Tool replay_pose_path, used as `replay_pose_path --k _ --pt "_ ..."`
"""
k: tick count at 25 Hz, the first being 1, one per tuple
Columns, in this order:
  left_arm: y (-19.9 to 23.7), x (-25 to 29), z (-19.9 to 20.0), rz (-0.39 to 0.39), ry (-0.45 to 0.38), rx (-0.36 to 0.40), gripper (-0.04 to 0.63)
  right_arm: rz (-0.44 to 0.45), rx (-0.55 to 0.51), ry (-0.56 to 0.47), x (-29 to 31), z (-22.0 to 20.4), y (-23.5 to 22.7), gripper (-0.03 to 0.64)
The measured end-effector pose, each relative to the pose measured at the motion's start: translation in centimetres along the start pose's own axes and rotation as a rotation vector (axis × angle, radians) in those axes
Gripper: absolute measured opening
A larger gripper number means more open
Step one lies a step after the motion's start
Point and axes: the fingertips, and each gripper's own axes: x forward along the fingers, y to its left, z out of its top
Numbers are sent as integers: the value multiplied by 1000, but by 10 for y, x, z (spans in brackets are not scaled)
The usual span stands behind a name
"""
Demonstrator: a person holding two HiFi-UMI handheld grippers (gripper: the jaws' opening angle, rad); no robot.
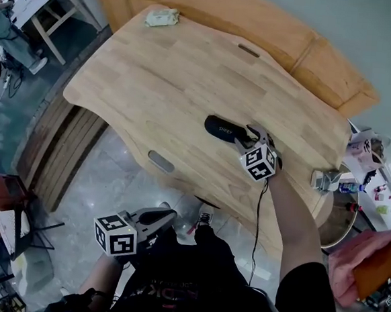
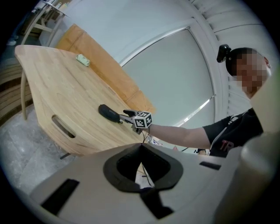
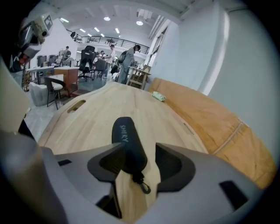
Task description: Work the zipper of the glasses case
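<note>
A black glasses case (image 1: 223, 128) lies on the wooden table (image 1: 155, 75), long axis pointing away from the right gripper. My right gripper (image 1: 245, 137) has its jaws on either side of the case's near end (image 3: 127, 142). The left jaw sits against the case and a strip of table shows beside the right jaw. A small black clip on a cord (image 3: 142, 183) hangs from that end between the jaws. My left gripper (image 1: 157, 217) is held low in front of the table edge, its jaws (image 2: 140, 164) closed with nothing in them. From the left gripper view the case (image 2: 108, 113) and the right gripper (image 2: 127, 114) are small and far off.
A small pale green object (image 1: 161, 17) rests at the table's far edge. An orange-brown padded bench (image 1: 273, 27) runs behind the table. The table has a handle slot (image 1: 160, 161) near its front edge. Chairs, desks and people fill the room to the left.
</note>
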Motion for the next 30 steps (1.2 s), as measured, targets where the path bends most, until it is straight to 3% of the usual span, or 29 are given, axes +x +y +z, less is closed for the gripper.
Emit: replay_pose_path --k 2,5,9,15,20,30 --pt "-1 -1 2 -19 9 15 11 -25 72 -32 -16 6 -1 205" --pt "-3 -3 5 -47 24 39 11 -53 197 -78 -42 11 -1 15" --pt "-6 -2 12 -93 43 74 9 -31 426 -146 -74 17 9 15" --pt "-12 -2 21 -153 66 134 11 90 803 -292 -126 48 40 15" --pt "-19 -4 25 -192 77 172 11 170 890 -394 -174 87 78 15" --pt "-35 -8 25 -265 101 233 11 284 955 -524 -241 152 155 15"
